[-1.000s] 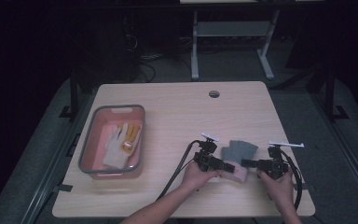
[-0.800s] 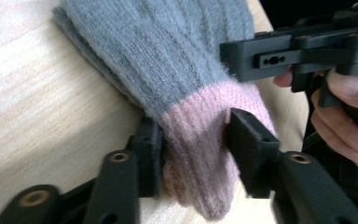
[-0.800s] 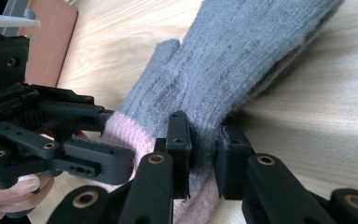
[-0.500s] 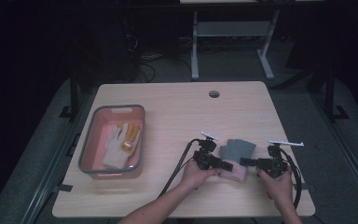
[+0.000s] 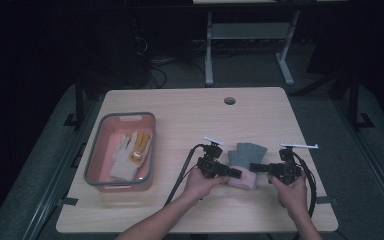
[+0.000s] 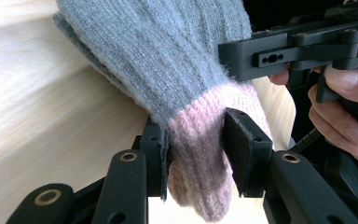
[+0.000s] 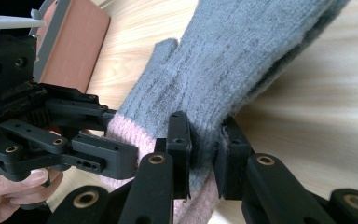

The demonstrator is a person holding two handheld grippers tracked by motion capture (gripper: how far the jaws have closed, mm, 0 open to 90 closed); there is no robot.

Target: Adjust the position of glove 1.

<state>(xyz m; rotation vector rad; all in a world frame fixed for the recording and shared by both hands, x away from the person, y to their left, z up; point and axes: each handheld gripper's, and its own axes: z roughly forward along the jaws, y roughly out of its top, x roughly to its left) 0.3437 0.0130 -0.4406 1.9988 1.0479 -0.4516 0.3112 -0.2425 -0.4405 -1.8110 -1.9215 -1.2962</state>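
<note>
The left gripper [image 6: 196, 154] clamps the pink ribbed cuff of a grey knitted glove [image 6: 168, 60]; its jaws have just been closing, and the cuff is now pinched between the two pads. The right gripper [image 7: 205, 149] grips the same glove at the other edge of the wrist, where grey knit meets pink, and its jaws press the fabric tightly. In the high view the glove [image 5: 247, 155] lies near the front right part of the wooden table [image 5: 190, 107], between the left gripper [image 5: 235, 173] and the right gripper [image 5: 255, 166], its fingers pointing away from the person.

Compared with a second ago, the left jaws, which stood wider around the cuff, have shut on it, and both hands sit slightly higher, with the cuff end raised a little off the wood. The glove's fingers remain in much the same place.

A pink tray [image 5: 97, 162] with a grey rim stands well apart at the left of the table, holding a pale glove [image 5: 122, 160] and a yellow item [image 5: 140, 145]. The table has a round cable hole [image 5: 229, 100] near its far edge. The room behind is dark, with a white table frame [image 5: 245, 47] and cables on the floor.
</note>
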